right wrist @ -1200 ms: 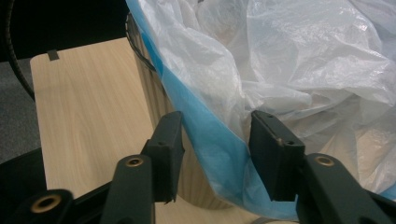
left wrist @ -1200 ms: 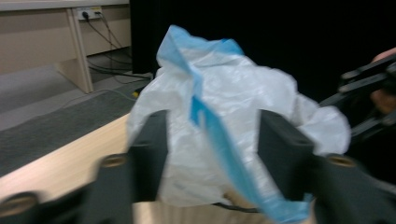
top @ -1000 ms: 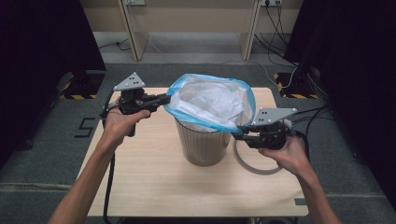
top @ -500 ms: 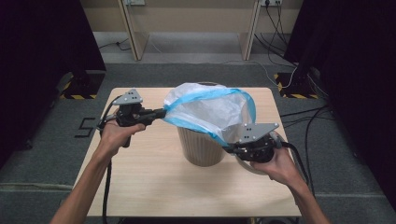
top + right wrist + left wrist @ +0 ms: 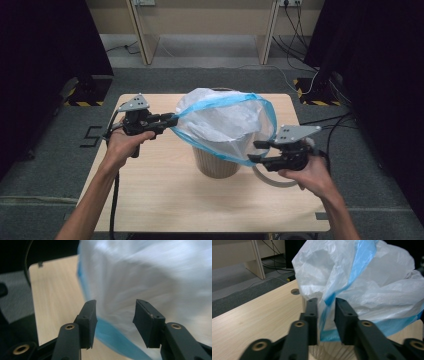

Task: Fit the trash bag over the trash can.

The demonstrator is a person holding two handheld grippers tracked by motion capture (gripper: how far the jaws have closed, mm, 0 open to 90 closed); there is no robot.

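Your thin, crinkly white plastic bag with a blue band around its mouth (image 5: pixel 225 122) sits puffed up over the round, ribbed, tan bin (image 5: pixel 216 162) in the middle of the pale wooden desk (image 5: pixel 165 195). The bag is soft and see-through, full of folds, and its blue edge hangs stretched out on both sides of the bin. Your left hand-held gripper (image 5: pixel 172 120) has just been opening; its black jaws stand a little apart with the blue edge between them, and the plastic looks loose there. Your right hand-held gripper (image 5: pixel 257 151) has just been opening too; its jaws are wide apart, with the blue band running past them and the blurred white plastic just behind. A grey cable (image 5: pixel 270 177) curls on the desk beside your right hand. Behind the desk stand light wooden legs (image 5: pixel 140 35) on the grey carpet floor (image 5: pixel 200 75), with dark curtains (image 5: pixel 45 45) on both sides.
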